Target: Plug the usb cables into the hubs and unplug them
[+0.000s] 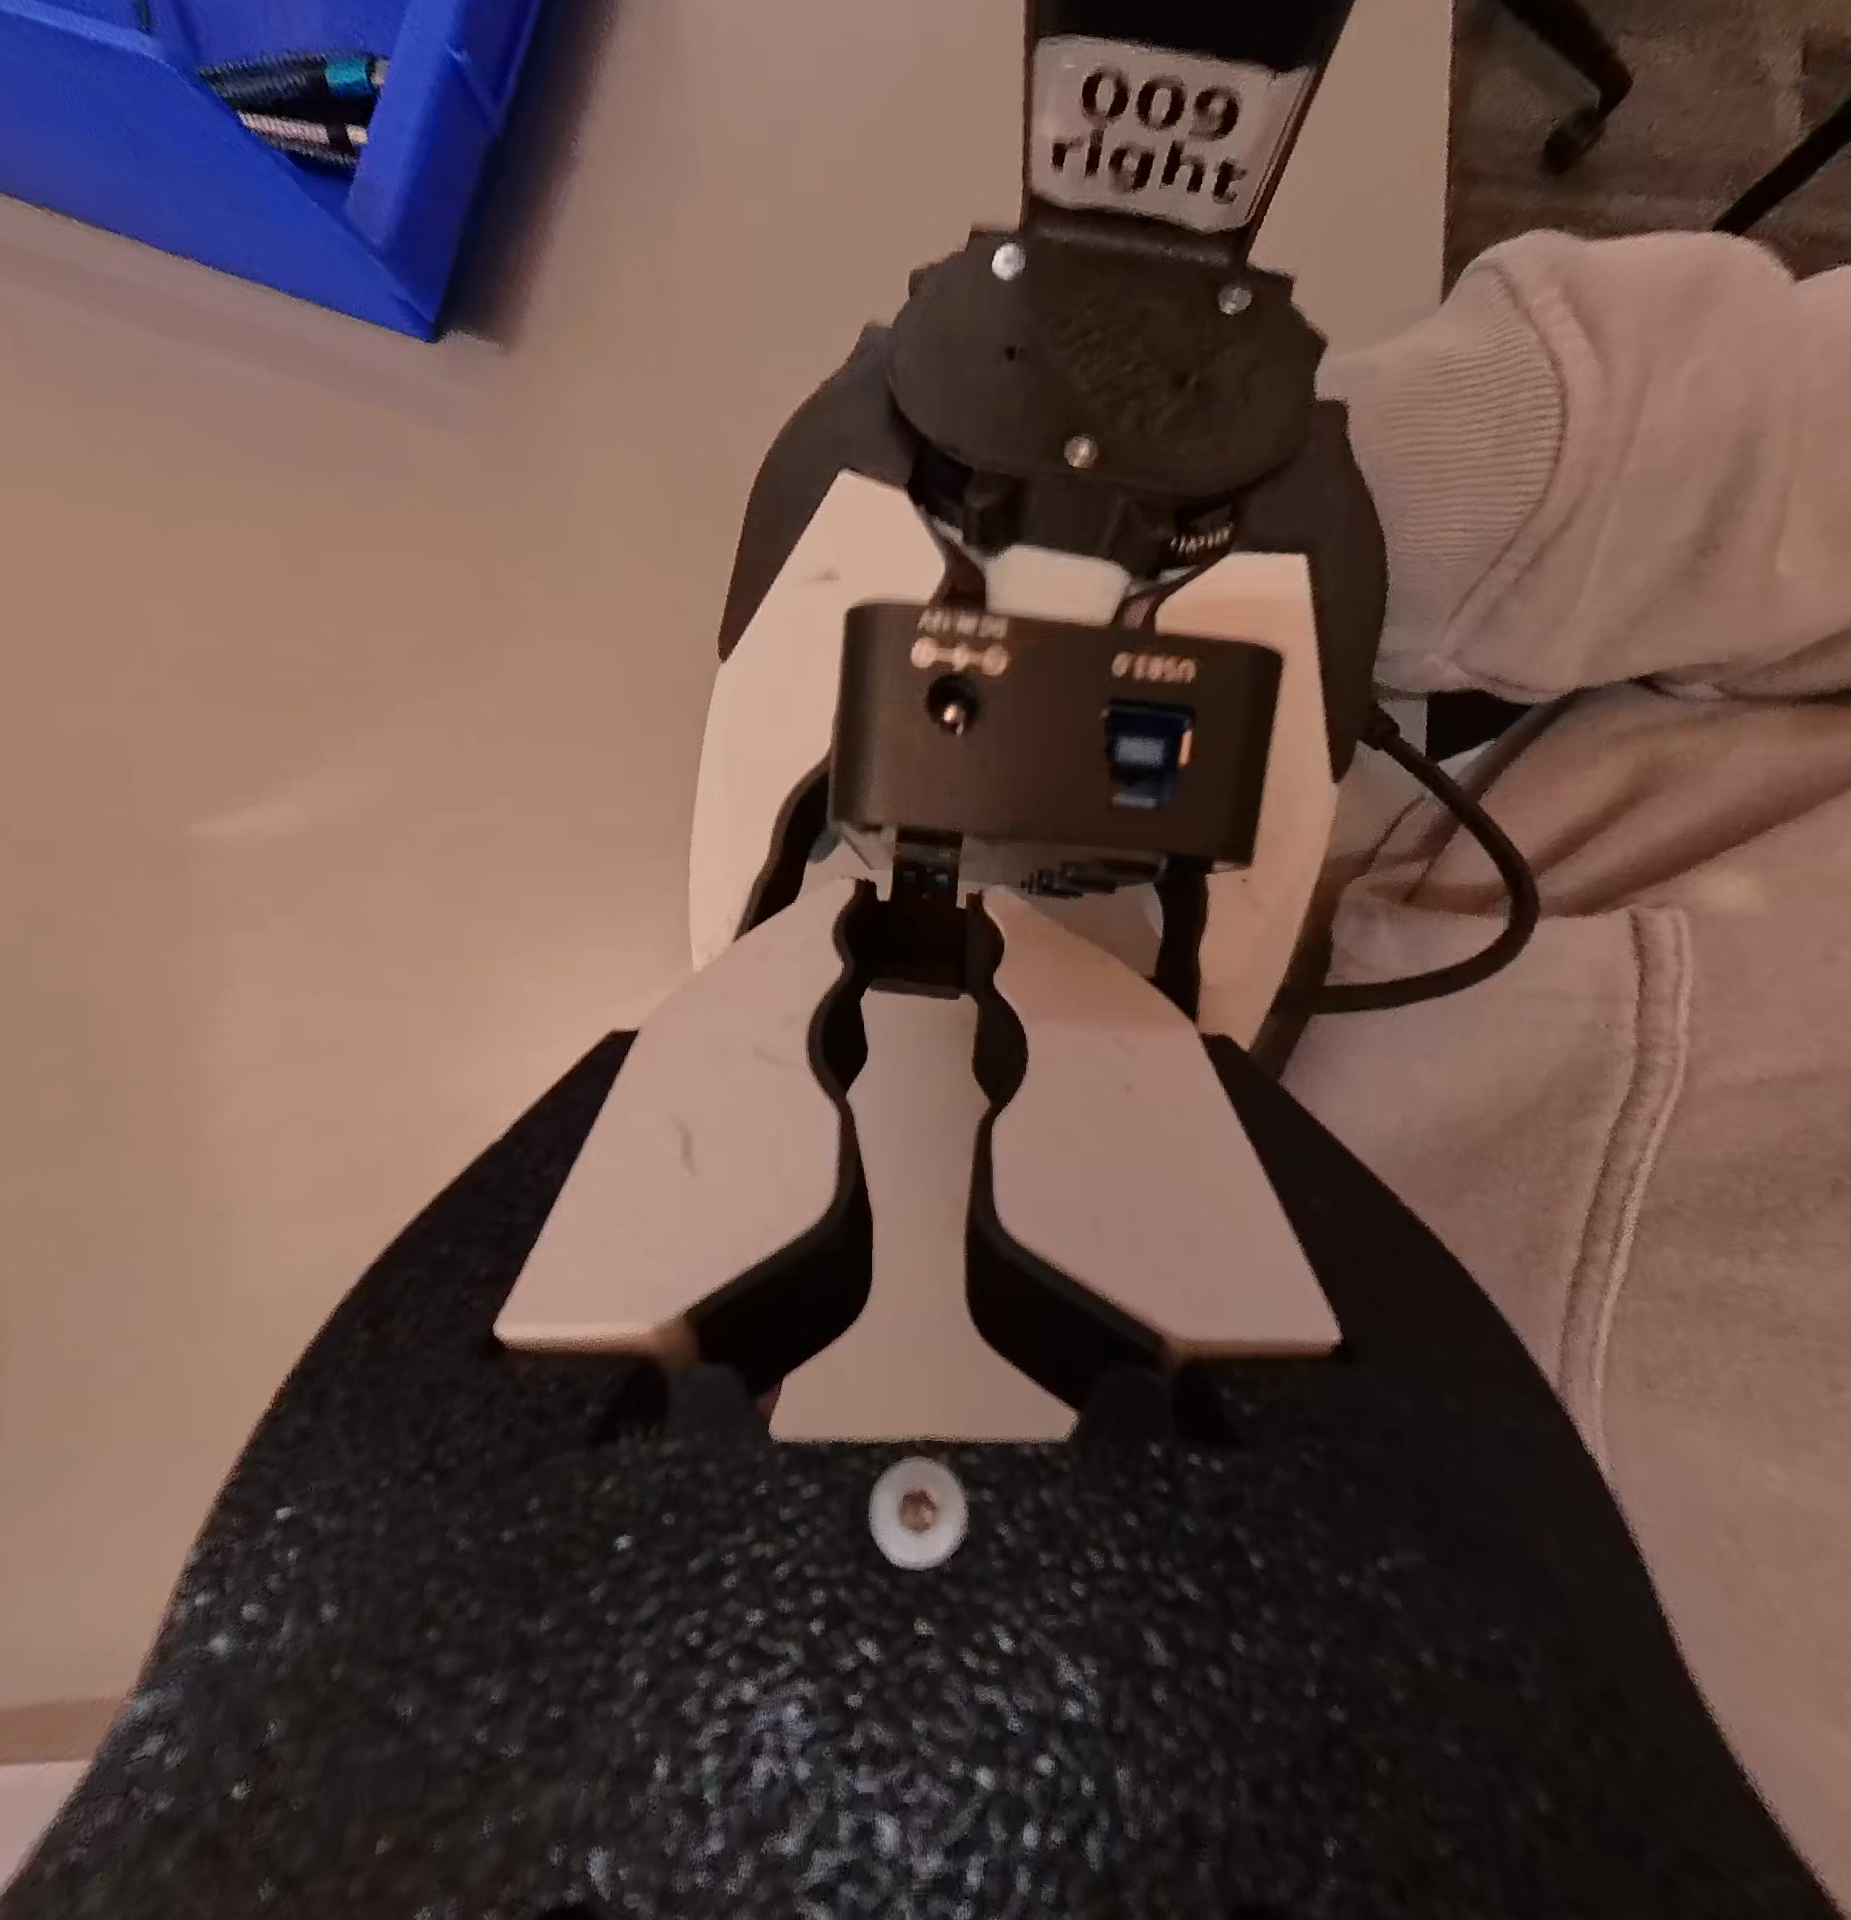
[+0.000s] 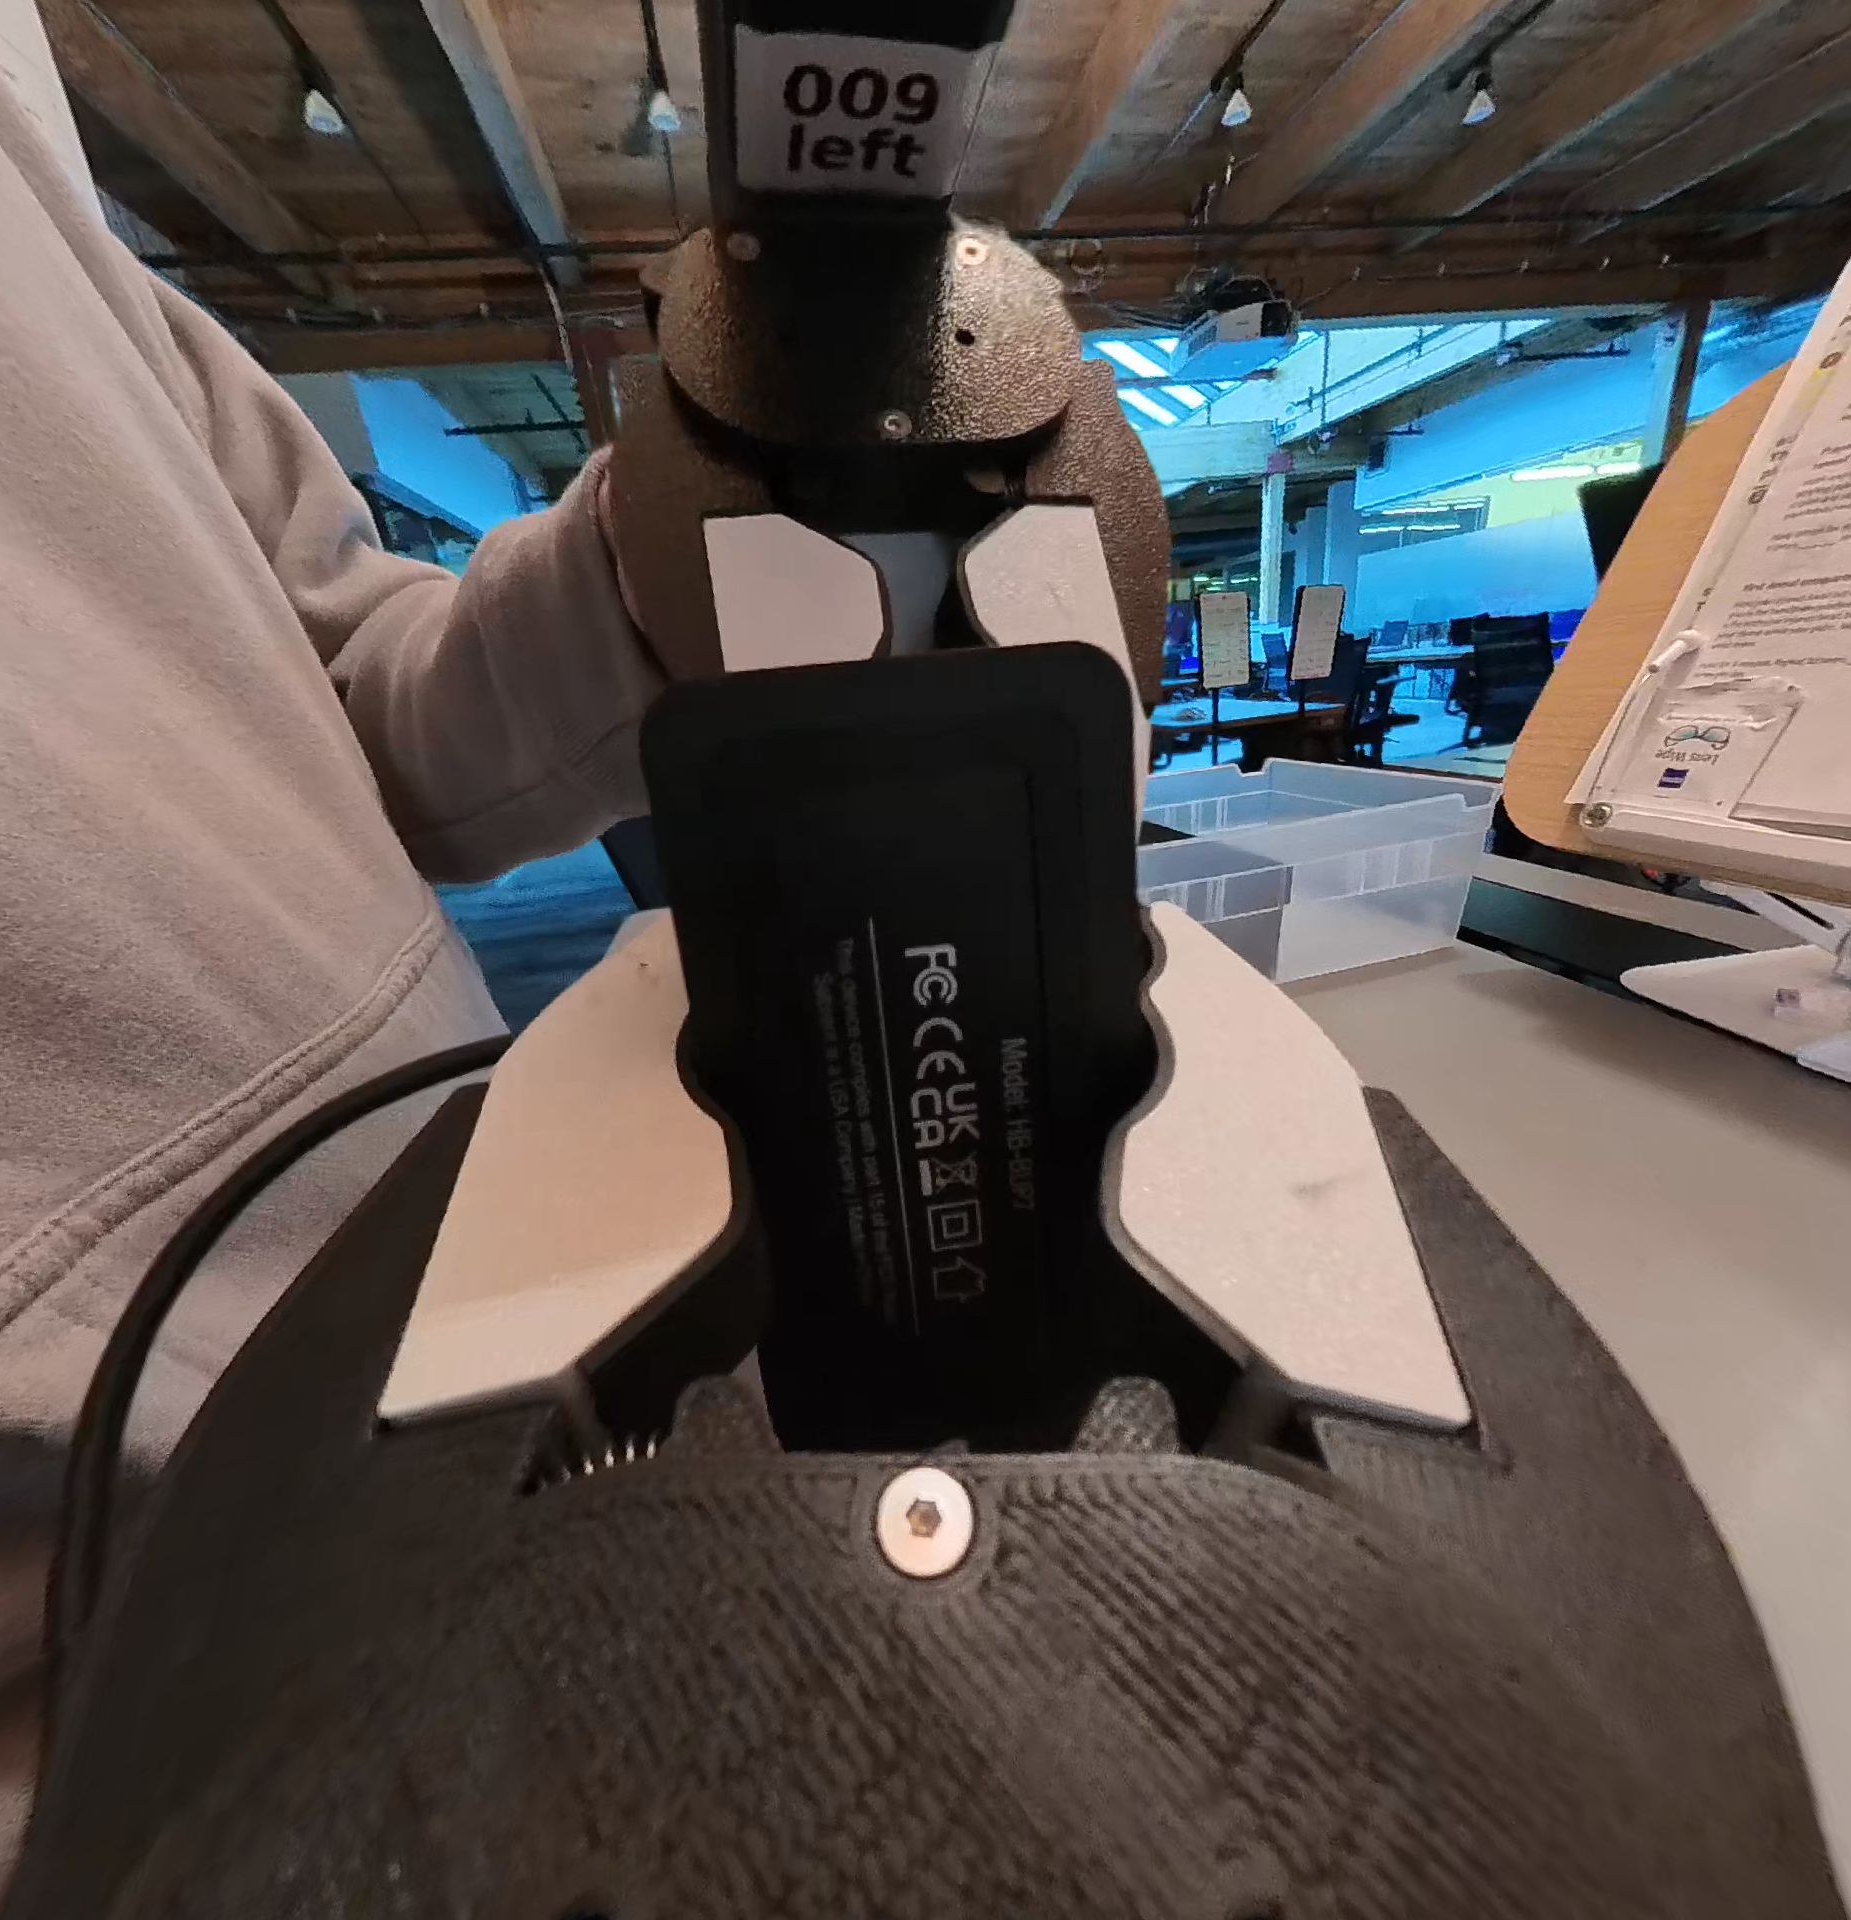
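Observation:
My right gripper (image 2: 900, 935) is shut on a black USB hub (image 2: 900, 1091), held upright with its printed underside facing the right wrist camera. In the left wrist view the hub (image 1: 1056, 727) shows its end face with a round power socket and a blue port. My left gripper (image 1: 916, 925) is shut on a black USB plug (image 1: 916, 961) that sits at a port on the hub's near face. I cannot tell how deep the plug is seated. A black cable (image 1: 1472, 904) loops off to the right against a beige sweatshirt.
A blue bin (image 1: 225, 177) holding several cables sits at the far left on the pale table (image 1: 277, 727). Clear plastic bins (image 2: 1316, 862) and a wooden document stand with papers (image 2: 1731, 623) stand to the right. The person's beige sleeves (image 1: 1627, 520) flank both grippers.

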A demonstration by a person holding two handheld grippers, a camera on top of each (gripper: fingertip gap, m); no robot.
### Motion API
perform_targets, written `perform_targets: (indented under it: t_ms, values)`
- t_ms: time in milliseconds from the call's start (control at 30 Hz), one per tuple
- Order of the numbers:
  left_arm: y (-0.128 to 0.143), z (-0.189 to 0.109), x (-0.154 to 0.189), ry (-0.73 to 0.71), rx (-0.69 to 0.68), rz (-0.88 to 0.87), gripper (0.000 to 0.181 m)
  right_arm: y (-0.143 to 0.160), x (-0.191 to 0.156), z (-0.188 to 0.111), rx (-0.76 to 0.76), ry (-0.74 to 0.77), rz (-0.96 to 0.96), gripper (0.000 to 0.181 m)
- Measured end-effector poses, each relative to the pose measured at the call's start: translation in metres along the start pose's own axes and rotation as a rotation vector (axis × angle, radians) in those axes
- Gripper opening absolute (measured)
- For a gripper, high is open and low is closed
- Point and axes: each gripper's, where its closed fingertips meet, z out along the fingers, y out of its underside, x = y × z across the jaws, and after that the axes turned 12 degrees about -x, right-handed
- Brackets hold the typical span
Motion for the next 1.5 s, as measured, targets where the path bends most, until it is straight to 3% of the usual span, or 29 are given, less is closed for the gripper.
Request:
perform_targets:
  t_ms: [200,500,633,667,800,967,1067,1133,1233,1300,1433,1500]
  values:
    - [-0.007,-0.001,-0.002,-0.007,0.139,-0.049,0.015,-0.007,0.005,-0.005,0.106,0.006,0.047,0.074]
    - [0.005,-0.002,-0.003,-0.024,0.248,-0.068,0.015,-0.017,0.006,-0.014,0.177,-0.002,0.05,0.075]
    - [-0.002,-0.018,0.001,-0.029,0.379,-0.037,0.015,-0.022,0.005,-0.025,0.253,-0.035,0.09,0.074]
    - [-0.004,-0.022,0.001,-0.007,0.399,-0.051,0.001,-0.023,0.005,-0.026,0.27,-0.043,0.099,0.074]
    - [-0.018,-0.039,-0.002,0.079,0.56,-0.101,0.0,-0.026,0.001,-0.024,0.301,-0.076,0.114,0.074]
    - [0.034,0.003,-0.025,-0.002,0.276,-0.161,0.012,-0.018,0.01,-0.028,0.229,0.014,0.074,0.074]
    - [0.048,0.015,-0.023,0.03,0.294,-0.214,0.019,-0.016,0.009,-0.034,0.206,0.034,0.052,0.073]
    - [0.033,0.001,-0.018,0.018,0.425,-0.211,0.026,-0.016,0.008,-0.034,0.208,0.03,0.052,0.074]
    - [-0.007,-0.042,-0.002,-0.016,0.668,-0.128,0.042,-0.009,0.009,-0.024,0.158,0.048,0.045,0.074]
    - [-0.026,-0.063,0.006,-0.022,0.752,-0.073,0.055,-0.007,0.006,-0.014,0.128,0.031,0.036,0.073]
    - [-0.033,-0.056,0.009,0.04,0.667,-0.036,0.065,-0.01,-0.004,0.005,0.074,-0.018,0.011,0.073]
    - [-0.032,-0.049,0.019,0.095,0.609,0.006,0.056,-0.009,-0.008,0.013,0.026,-0.025,-0.009,0.073]
